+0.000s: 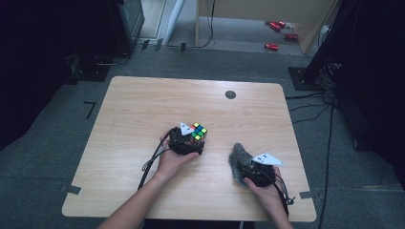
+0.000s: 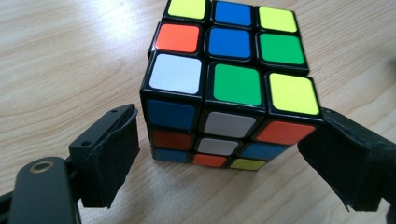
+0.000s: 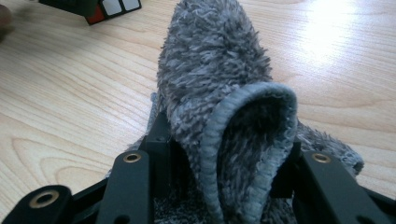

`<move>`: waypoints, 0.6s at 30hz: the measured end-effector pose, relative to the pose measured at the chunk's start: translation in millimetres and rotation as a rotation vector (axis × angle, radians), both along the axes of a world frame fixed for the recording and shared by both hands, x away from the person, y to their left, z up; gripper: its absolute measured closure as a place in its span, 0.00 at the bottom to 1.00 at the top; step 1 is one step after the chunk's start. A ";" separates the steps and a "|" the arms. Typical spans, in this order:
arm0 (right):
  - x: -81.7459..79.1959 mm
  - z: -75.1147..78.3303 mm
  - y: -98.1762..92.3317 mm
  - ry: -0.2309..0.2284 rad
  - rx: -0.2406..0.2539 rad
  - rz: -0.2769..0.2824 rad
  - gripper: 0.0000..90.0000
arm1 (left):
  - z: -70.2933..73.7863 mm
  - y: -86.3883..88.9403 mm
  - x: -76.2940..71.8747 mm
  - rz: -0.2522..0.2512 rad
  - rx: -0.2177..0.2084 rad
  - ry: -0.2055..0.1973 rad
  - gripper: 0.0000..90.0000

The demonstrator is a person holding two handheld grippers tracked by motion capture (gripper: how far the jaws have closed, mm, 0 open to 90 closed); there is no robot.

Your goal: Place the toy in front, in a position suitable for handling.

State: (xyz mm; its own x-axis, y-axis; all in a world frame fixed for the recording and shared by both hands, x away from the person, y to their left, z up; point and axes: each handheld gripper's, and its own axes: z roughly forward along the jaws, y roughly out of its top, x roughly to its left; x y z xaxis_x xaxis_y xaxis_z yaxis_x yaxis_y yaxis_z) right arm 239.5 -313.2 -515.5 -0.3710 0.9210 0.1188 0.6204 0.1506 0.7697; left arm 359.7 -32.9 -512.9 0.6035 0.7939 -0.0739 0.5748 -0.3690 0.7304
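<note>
While my left gripper (image 2: pixel 219 158) sits low at the puzzle cube (image 2: pixel 229 88), its two black pads stand on either side of the cube's lower layers; the left pad has a clear gap to the cube, and the right pad looks to be at the orange corner, though I cannot tell whether it truly touches. So I read that gripper as not yet clamped. No earlier picture being at hand, I say nothing of jaw motion. From the high view the cube (image 1: pixel 198 131) rests on the wooden table (image 1: pixel 143 114) near its middle, just beyond my left hand (image 1: pixel 173 160). My right gripper (image 3: pixel 224 154) is clenched on a grey fluffy cloth (image 3: pixel 219 84), which stands folded up between the jaws. That cloth (image 1: pixel 238 156) lies toward the table's right front, well apart from the cube.
</note>
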 end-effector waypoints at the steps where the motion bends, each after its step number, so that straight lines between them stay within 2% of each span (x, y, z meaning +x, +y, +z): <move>1: 0.0 -0.1 0.0 -0.001 0.000 0.001 0.62 | -0.2 -0.7 0.3 -0.001 0.006 0.002 0.18; 11: 0.0 -0.4 -0.1 -0.002 0.000 0.002 0.62 | -1.1 -4.5 4.1 -0.002 0.031 0.015 0.35; 15: 0.2 -0.5 -0.1 -0.001 0.003 0.004 0.63 | -0.9 -5.3 2.6 -0.007 0.046 0.005 0.37; 18: 0.2 -0.6 -0.1 -0.002 0.003 0.005 0.63 | -0.7 -4.5 1.7 -0.005 0.043 0.004 0.37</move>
State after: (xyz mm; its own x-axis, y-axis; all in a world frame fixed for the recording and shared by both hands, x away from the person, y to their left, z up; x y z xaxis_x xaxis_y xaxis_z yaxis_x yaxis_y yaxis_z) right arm 239.7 -313.3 -516.1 -0.3756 0.9189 0.1207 0.6180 0.1512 0.7715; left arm 361.5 -37.4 -513.6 0.6074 0.7933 -0.0426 0.5760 -0.4029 0.7113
